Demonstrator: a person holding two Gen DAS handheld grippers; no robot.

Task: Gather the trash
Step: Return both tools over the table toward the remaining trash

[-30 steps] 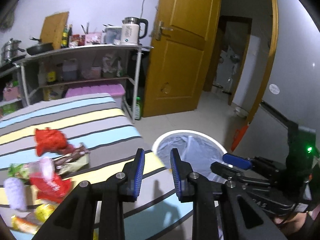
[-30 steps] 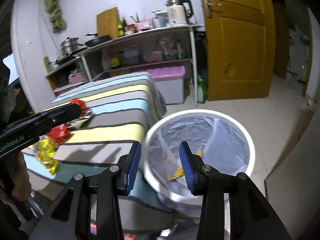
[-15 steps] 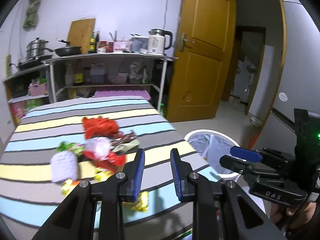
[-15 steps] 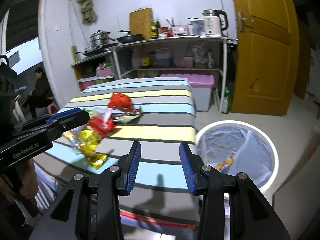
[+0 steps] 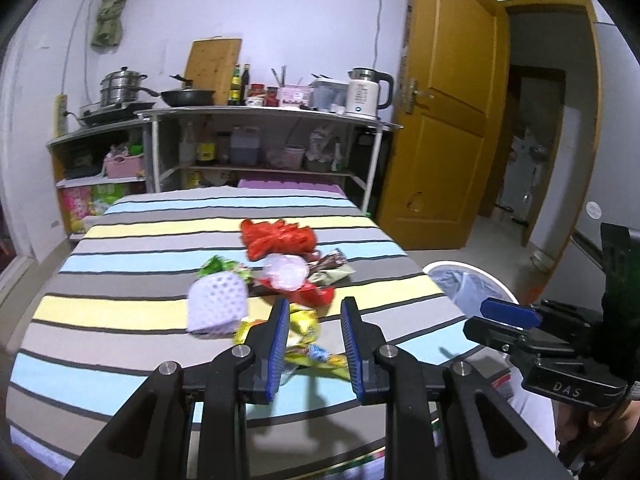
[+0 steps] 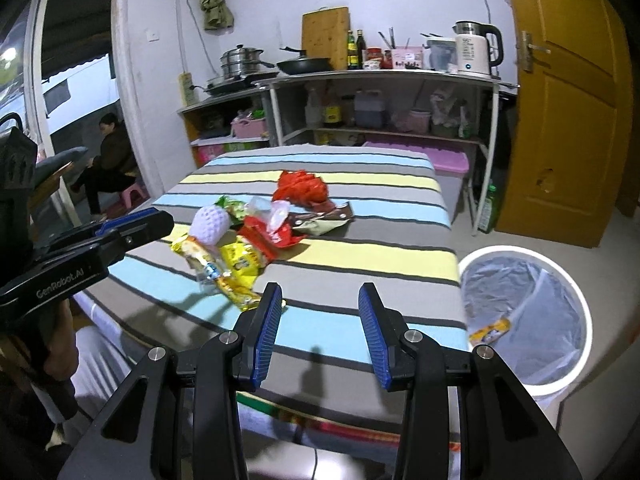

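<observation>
A heap of trash lies mid-table on the striped cloth [image 6: 360, 256]: a red plastic bag [image 5: 276, 238] [image 6: 302, 186], a white foam net [image 5: 218, 300] [image 6: 210, 220], a clear wrapper [image 5: 286, 272], a brown wrapper [image 6: 324, 216] and yellow snack packets [image 5: 304, 328] [image 6: 240, 268]. My left gripper [image 5: 314, 344] hovers open and empty just short of the yellow packets. My right gripper [image 6: 320, 332] stands open and empty above the table's near edge. The white bin [image 6: 524, 312] [image 5: 468, 284] with a grey liner stands on the floor right of the table, a yellow wrapper [image 6: 490, 328] inside it.
Metal shelves [image 5: 260, 120] with pots, bottles and a kettle [image 5: 366, 94] stand behind the table. An orange door [image 5: 444, 128] is open at the right. A pink crate [image 6: 448, 160] sits beside the shelves. A person [image 6: 108, 152] sits far left in the doorway.
Both grippers have swung left from the bin toward the table, so the trash heap now lies ahead of them. Neither gripper's opening has changed.
</observation>
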